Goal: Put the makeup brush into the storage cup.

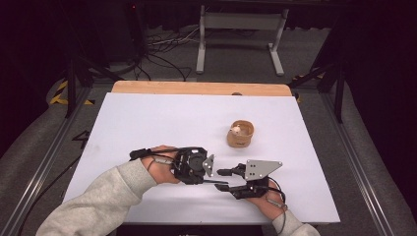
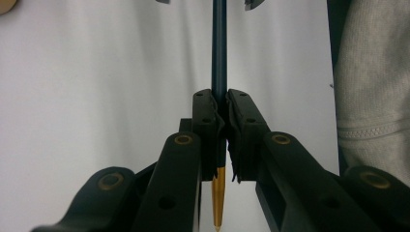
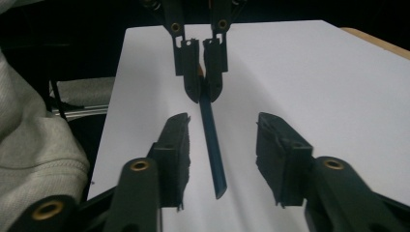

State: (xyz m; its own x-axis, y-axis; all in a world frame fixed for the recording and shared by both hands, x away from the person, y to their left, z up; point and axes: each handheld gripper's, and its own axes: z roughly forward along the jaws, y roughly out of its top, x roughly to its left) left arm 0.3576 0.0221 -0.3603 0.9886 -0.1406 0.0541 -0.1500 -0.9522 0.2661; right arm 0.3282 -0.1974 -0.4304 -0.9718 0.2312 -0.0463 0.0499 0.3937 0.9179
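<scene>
A slim dark blue pencil [image 2: 219, 48] with a gold tapered end [image 2: 218, 198] is clamped in my left gripper [image 2: 220, 96], which is shut on it near that gold end. In the high view the left gripper [image 1: 202, 178] points right over the white table sheet [image 1: 162, 123], and the pencil [image 1: 215, 181] runs on toward my right gripper [image 1: 222, 180]. The right gripper [image 3: 223, 121] is open, its jaws standing either side of the pencil's free blue end [image 3: 212, 145] without touching it. The left gripper [image 3: 203, 92] faces it from the far side.
A small round wooden bowl [image 1: 240, 134] with a pale object inside stands to the right of the table's middle, beyond the grippers. A wooden strip [image 1: 196, 88] borders the far edge. Grey sleeves [image 2: 372, 87] [image 3: 34, 145] lie close beside both grippers.
</scene>
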